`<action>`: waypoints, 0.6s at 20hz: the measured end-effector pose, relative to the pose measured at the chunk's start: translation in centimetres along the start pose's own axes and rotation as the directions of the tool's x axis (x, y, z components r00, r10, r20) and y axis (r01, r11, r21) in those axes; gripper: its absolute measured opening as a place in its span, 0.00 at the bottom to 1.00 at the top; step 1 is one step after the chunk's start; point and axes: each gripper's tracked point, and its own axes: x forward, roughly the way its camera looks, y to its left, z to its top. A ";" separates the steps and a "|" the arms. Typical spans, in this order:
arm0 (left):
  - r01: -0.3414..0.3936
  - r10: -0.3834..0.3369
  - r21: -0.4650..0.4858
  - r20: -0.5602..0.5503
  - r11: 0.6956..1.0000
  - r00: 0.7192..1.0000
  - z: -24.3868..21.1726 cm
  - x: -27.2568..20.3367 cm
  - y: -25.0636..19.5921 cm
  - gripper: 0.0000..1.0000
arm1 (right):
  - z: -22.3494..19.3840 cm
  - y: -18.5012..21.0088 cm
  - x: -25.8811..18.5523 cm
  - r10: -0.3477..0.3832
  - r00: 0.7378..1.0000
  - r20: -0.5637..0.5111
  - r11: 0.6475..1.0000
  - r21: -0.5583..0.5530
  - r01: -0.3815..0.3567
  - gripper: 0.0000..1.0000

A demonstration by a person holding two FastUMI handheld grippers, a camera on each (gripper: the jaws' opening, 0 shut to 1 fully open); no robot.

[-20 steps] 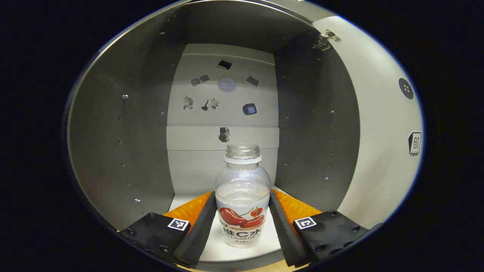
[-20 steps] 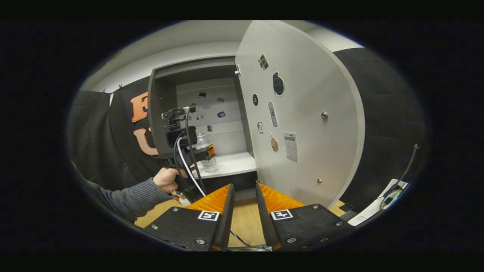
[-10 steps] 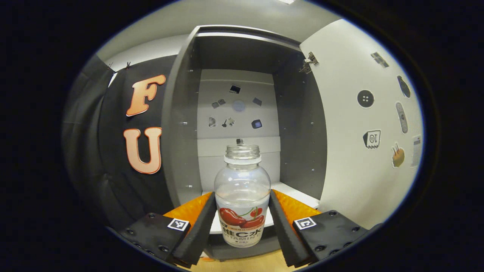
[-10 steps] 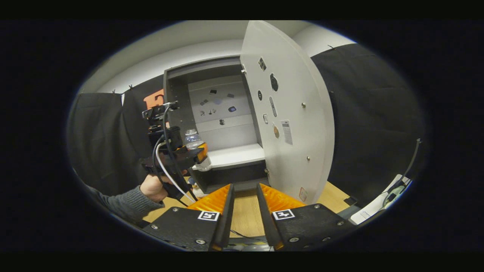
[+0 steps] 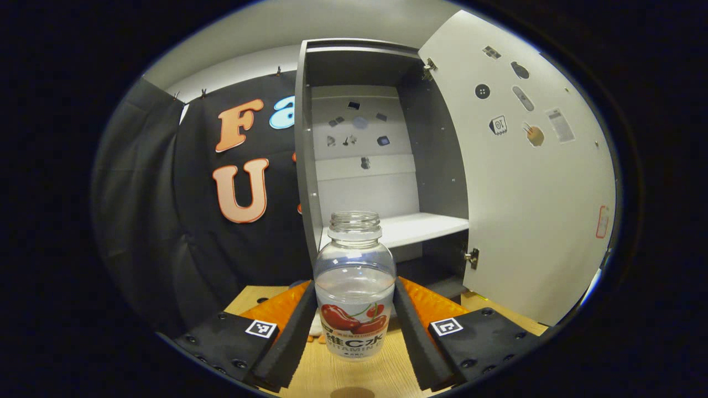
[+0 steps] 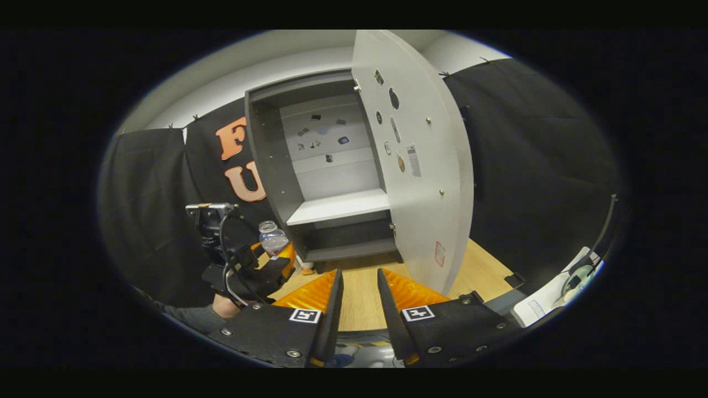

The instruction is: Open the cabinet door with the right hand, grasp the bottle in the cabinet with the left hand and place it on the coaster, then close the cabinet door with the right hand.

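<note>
Left gripper view: left hand-held gripper point(image 5: 354, 320) clamps the uncapped bottle point(image 5: 354, 293) upright between both fingers, above the wooden tabletop point(image 5: 354, 370). Beyond, the cabinet point(image 5: 359, 166) stands with its door point(image 5: 531, 182) swung wide. Right hand-held gripper point(image 6: 358, 309) hangs narrowly parted, holding nothing.

The clear plastic bottle point(image 5: 354, 287) has a white label printed with red cherries and grey lettering. The left gripper point(image 5: 354, 323) has orange ribbed fingers point(image 5: 279, 307) faced with black pads, on black bodies that carry small black-and-white square markers. The right gripper point(image 6: 358, 309) has the same orange, black and marker pattern. The tall dark grey cabinet point(image 5: 305, 166) has a pale grey back panel and a white shelf point(image 5: 420, 226). Its pale grey open door point(image 5: 531, 193) is dotted with small dark stickers. The desk point(image 6: 359, 298) is light wood-grain.
</note>
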 end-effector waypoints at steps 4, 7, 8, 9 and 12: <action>-0.034 0.030 -0.049 -0.067 0.998 0.997 -5.8 -0.9 1.7 0.86 | -2.6 0.3 0.4 0.001 0.998 -0.070 1.000 -0.013 -0.002 0.39; -0.049 0.043 -0.056 -0.105 0.997 0.994 -9.6 -1.1 2.2 0.86 | -4.3 0.8 1.2 0.008 0.992 -0.124 1.000 -0.027 -0.011 0.39; -0.050 0.043 -0.057 -0.117 0.997 0.992 -10.8 -1.1 2.4 0.87 | -4.7 1.0 1.5 0.010 0.991 -0.136 0.999 -0.037 -0.015 0.39; -0.050 0.042 -0.062 -0.128 0.997 0.991 -11.8 -1.2 2.4 0.86 | -5.1 1.3 1.9 0.013 0.989 -0.146 0.999 -0.045 -0.020 0.39; -0.050 0.039 -0.064 -0.161 0.997 0.986 -14.4 -1.2 2.1 0.86 | -6.3 1.9 2.8 0.022 0.983 -0.181 0.998 -0.053 -0.033 0.39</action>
